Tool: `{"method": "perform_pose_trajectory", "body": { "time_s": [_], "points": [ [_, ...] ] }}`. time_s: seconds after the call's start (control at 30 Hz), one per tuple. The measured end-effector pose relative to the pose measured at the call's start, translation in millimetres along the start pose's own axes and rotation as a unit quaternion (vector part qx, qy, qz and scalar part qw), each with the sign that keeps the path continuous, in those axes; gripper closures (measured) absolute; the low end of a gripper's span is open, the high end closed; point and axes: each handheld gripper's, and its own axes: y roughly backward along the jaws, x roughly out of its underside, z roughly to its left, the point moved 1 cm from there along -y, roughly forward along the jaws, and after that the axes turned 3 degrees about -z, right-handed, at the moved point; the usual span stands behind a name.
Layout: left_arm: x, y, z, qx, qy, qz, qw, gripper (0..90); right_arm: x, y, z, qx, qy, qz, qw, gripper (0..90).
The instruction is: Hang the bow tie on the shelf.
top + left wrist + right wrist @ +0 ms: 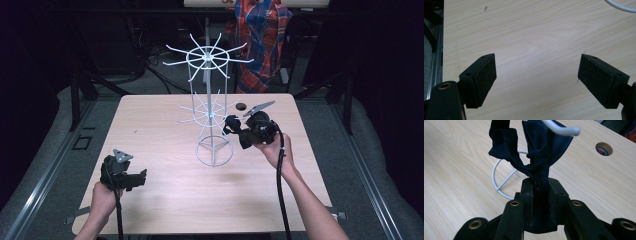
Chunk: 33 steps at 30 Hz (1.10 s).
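1. Where the high view looks down on the table (150, 150), the right gripper (231, 126) sits right of centre, clamped on a dark cloth (232, 123) held against the white wire rack (212, 90). The left gripper (142, 175) rests at lower left, well apart from the rack.
2. Seen from the left gripper view, the left gripper (536, 77) has its jaws spread wide over bare wood, nothing between them.
3. Seen from the right gripper view, the right gripper (541, 190) pinches the dark cloth (541, 150) at centre; a rack prong (561, 128) crosses the top of the frame above the cloth.
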Motion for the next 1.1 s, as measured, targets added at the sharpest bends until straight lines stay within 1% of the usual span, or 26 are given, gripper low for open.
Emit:
{"method": "perform_pose_trajectory", "body": {
  "time_s": [0.03,0.07,0.1,0.2,0.23,0.27,0.3,0.33,0.37,0.43,0.47,0.5,0.57,0.73,0.77,1.1],
  "points": [
    [0.1,-0.1,0.1,0.0,0.0,0.0,1.0,15.5,-0.3,-1.4,0.9,0.0,-0.001,0.002,1.0,75.7],
    [0.1,-0.2,0.2,0.0,0.0,0.0,1.0,15.5,-0.7,-2.6,0.5,-0.001,0.004,0.006,1.0,75.7],
    [0.1,-0.1,0.4,0.0,0.0,0.0,1.0,15.5,-0.5,-4.5,1.4,0.001,0.0,0.003,1.0,75.7],
    [0.1,-0.3,0.6,0.0,0.0,0.0,1.0,15.5,-0.4,-8.9,1.5,0.002,0.0,0.005,1.0,75.5],
    [0.2,-0.3,0.6,0.0,0.0,0.001,1.0,15.5,-0.8,-8.9,0.8,0.006,0.005,0.011,0.9999,75.5],
    [0.1,-0.3,0.6,0.0,0.0,0.001,1.0,15.5,-0.3,-10.8,1.1,0.003,0.002,0.007,1.0,75.5],
    [0.1,-0.3,0.5,0.0,0.0,0.001,1.0,15.5,0.0,-11.7,1.2,0.003,0.0,0.009,1.0,75.4],
    [0.1,-0.3,0.5,0.0,0.0,0.001,1.0,15.6,0.1,-11.7,0.5,0.008,0.004,0.014,0.9999,75.3],
    [0.1,-0.3,0.5,0.0,0.0,0.001,1.0,15.5,1.2,-13.9,0.8,0.002,0.001,0.01,0.9999,75.3],
    [0.1,-0.3,0.5,0.0,0.0,0.0,1.0,15.6,2.6,-15.7,0.8,0.005,0.002,0.012,0.9999,75.2],
    [0.0,-0.3,0.4,0.0,0.0,0.0,1.0,15.5,3.2,-16.9,1.1,0.004,-0.003,0.012,0.9999,75.2],
    [0.1,-0.3,0.3,0.0,0.0,0.0,1.0,15.5,3.4,-17.3,0.6,0.004,0.001,0.016,0.9999,75.1],
    [0.1,-0.4,0.2,0.001,0.0,0.001,1.0,15.5,4.0,-18.3,0.8,0.004,-0.001,0.015,0.9999,74.9],
    [0.0,-0.3,0.2,0.0,0.0,0.0,1.0,15.5,5.0,-19.1,-0.4,0.006,0.003,0.017,0.9998,74.3],
    [0.0,-0.2,0.1,0.0,0.0,0.0,1.0,15.5,5.3,-19.2,-0.1,0.004,-0.003,0.016,0.9999,74.1],
    [0.0,-0.3,0.1,0.0,0.0,0.0,1.0,15.5,6.7,-19.5,-1.6,0.0,-0.004,0.017,0.9998,72.6]
  ]
}}
